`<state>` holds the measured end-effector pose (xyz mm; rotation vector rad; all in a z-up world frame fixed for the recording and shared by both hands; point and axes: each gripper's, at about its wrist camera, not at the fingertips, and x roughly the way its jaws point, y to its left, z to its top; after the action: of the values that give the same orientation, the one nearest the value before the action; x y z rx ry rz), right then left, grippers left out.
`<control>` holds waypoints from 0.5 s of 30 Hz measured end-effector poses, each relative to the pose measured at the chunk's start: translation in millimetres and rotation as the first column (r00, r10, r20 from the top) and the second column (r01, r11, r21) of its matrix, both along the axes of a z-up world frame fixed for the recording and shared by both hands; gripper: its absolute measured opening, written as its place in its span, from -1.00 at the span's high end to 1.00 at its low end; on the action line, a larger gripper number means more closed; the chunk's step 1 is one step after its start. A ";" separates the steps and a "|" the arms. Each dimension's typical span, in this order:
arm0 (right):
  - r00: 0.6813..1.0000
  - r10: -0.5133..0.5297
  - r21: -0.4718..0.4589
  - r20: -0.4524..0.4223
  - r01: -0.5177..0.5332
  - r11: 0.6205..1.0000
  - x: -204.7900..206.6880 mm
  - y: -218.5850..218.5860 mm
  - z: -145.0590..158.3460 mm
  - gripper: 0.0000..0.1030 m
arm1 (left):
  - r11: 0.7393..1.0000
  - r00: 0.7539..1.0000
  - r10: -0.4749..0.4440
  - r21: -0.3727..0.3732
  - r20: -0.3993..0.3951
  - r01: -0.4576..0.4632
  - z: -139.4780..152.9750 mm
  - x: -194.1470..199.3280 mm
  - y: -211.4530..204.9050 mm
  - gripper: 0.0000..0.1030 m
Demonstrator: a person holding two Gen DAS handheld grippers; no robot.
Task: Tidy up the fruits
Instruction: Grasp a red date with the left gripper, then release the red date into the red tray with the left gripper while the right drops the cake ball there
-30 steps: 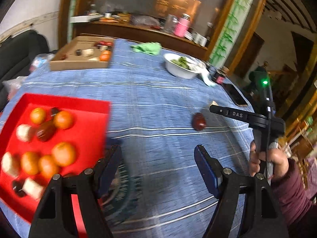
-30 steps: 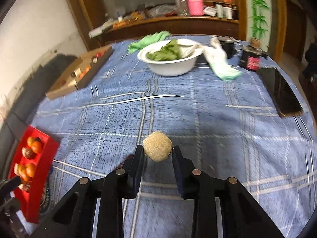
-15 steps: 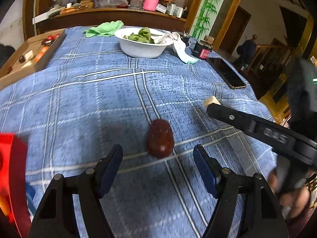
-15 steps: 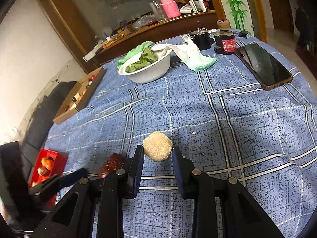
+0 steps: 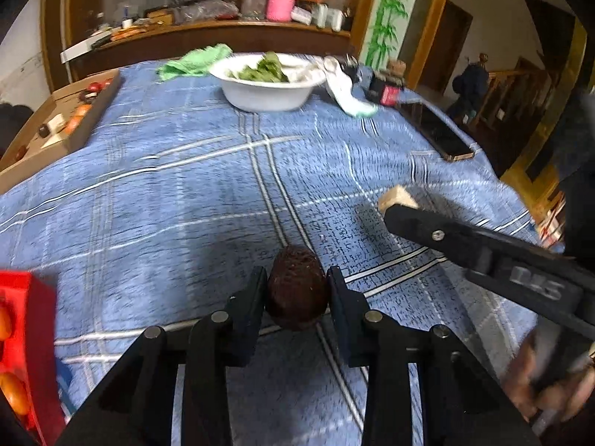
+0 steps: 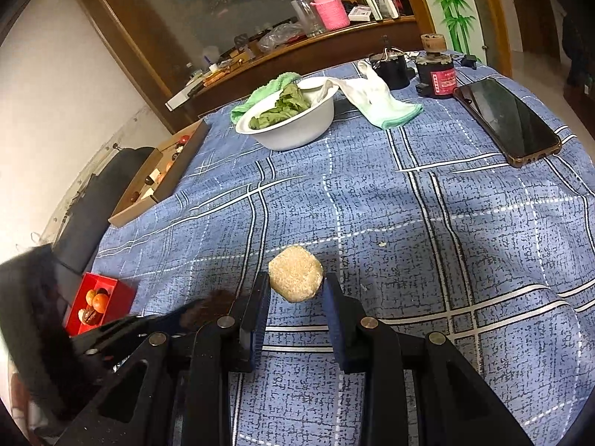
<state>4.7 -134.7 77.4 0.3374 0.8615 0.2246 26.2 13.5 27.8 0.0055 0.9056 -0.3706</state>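
Observation:
My left gripper (image 5: 297, 290) is shut on a dark red-brown wrinkled fruit (image 5: 296, 290), low over the blue checked tablecloth. My right gripper (image 6: 295, 290) is shut on a beige grainy ball (image 6: 295, 278), held above the cloth; its tip shows in the left wrist view (image 5: 397, 197). A red tray (image 6: 97, 304) with oranges and other fruits lies at the table's left edge and shows at the left of the left wrist view (image 5: 26, 338). The left gripper's blurred arm and dark fruit (image 6: 215, 306) lie just left of the right gripper.
A white bowl of green leaves (image 6: 293, 120) stands at the back, with a green cloth (image 5: 195, 61) and a white cloth (image 6: 375, 102) beside it. A cardboard box with fruit (image 6: 160, 176) is at the far left. A phone (image 6: 507, 120) and dark jars (image 6: 438, 70) are at the right.
My left gripper swung right from the red tray to the dark fruit, moved in and closed on it. My right gripper kept hold of the beige ball.

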 end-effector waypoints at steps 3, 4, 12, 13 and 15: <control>1.000 0.001 0.001 -0.003 -0.001 1.000 -0.2 0.1 -1.7 0.41 | 0.998 0.999 0.036 -0.047 0.027 -0.035 19.6 -18.1 24.4 0.39; 1.000 0.003 0.001 -0.003 -0.003 1.000 -0.1 0.4 -2.0 0.41 | 0.997 0.998 0.050 -0.063 0.035 -0.048 25.8 -24.3 33.0 0.39; 1.000 0.025 -0.035 0.003 -0.025 0.999 -3.8 10.8 -5.9 0.41 | 0.962 0.968 0.223 -0.190 0.119 -0.198 71.1 -96.0 137.6 0.38; 0.999 0.035 -0.044 0.006 -0.034 0.998 -4.6 14.0 -6.1 0.41 | 0.951 0.958 0.257 -0.210 0.126 -0.227 74.6 -107.7 156.1 0.38; 0.998 0.056 -0.057 0.011 -0.055 0.997 -6.7 21.5 -5.9 0.41 | 0.931 0.940 0.315 -0.232 0.128 -0.281 78.9 -124.2 184.8 0.38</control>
<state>-2.0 -113.2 71.5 0.2588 0.8640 0.2530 -98.0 198.2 106.7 -0.2921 0.6874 -0.1760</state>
